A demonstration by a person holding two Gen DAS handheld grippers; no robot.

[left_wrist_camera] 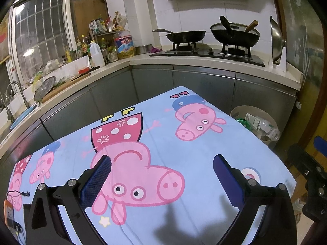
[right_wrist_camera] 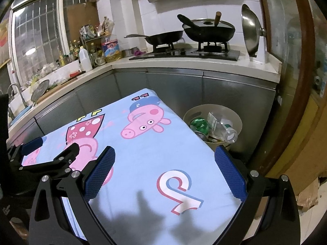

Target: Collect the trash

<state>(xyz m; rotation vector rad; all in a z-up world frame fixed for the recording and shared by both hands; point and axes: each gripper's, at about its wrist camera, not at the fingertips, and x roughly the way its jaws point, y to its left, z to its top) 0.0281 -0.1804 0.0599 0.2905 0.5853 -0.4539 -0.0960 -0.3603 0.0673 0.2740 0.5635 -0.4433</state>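
Observation:
A beige trash bin [right_wrist_camera: 235,114] stands on the floor at the table's far right corner; it also shows in the left wrist view [left_wrist_camera: 241,109]. It holds a clear plastic bottle [right_wrist_camera: 226,130], a green wrapper [right_wrist_camera: 199,123] and a can. My left gripper [left_wrist_camera: 161,165] is open and empty above the blue cartoon-pig tablecloth [left_wrist_camera: 184,155]. My right gripper [right_wrist_camera: 164,157] is open and empty above the same cloth [right_wrist_camera: 163,143], near its right edge. I see no loose trash on the cloth.
A kitchen counter [left_wrist_camera: 143,59] wraps around behind the table, with a stove, two black pans [left_wrist_camera: 235,33], bottles and a sink at left. A wooden door frame [right_wrist_camera: 302,81] is at the right. The other gripper [right_wrist_camera: 40,161] shows at the left.

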